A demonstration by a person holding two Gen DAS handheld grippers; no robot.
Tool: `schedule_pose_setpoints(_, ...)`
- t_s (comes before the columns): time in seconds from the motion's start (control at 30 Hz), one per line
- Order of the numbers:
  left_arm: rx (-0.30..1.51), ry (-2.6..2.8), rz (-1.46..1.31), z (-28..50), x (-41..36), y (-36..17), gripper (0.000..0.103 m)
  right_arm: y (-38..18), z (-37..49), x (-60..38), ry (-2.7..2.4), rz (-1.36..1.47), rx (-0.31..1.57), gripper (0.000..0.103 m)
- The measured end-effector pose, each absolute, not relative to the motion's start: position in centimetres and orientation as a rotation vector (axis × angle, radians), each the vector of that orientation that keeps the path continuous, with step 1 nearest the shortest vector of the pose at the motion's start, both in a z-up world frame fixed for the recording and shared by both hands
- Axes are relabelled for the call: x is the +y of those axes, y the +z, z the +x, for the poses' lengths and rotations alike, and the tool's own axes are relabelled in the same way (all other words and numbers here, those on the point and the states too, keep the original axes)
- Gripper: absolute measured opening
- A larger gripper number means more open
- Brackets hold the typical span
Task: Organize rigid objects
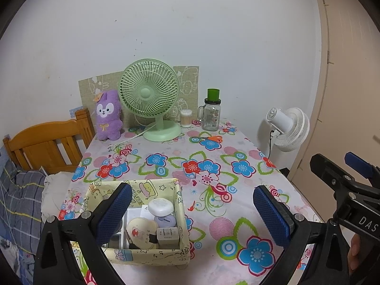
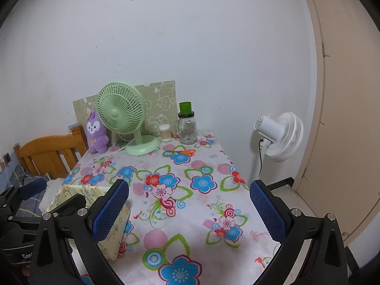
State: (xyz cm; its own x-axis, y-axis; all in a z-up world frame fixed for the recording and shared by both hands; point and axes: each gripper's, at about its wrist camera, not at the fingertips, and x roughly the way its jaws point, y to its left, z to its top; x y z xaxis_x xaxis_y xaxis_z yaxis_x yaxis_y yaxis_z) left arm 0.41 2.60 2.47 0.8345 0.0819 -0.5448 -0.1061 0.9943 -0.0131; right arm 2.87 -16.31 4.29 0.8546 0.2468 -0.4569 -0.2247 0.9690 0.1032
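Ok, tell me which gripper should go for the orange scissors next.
Right, probably. The scissors lie on the table's far right side, ahead of the open right gripper. The left gripper, also open, hangs by the yellow box.

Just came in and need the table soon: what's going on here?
A person holds a gripper in each hand above the flowered table, both open and empty. The left gripper hovers over a yellow fabric box already holding small items. Orange-handled scissors still lie loose at the far end, near the glass jar.
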Motion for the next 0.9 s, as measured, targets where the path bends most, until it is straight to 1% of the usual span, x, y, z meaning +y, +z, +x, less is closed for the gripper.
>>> schedule_pose_setpoints(0.9, 0.567, 0.106, -0.037, -0.14, 2.92, 2.49, 0.103, 4.49, 2.66, -16.39, 0.237, 0.035, 0.483, 0.103)
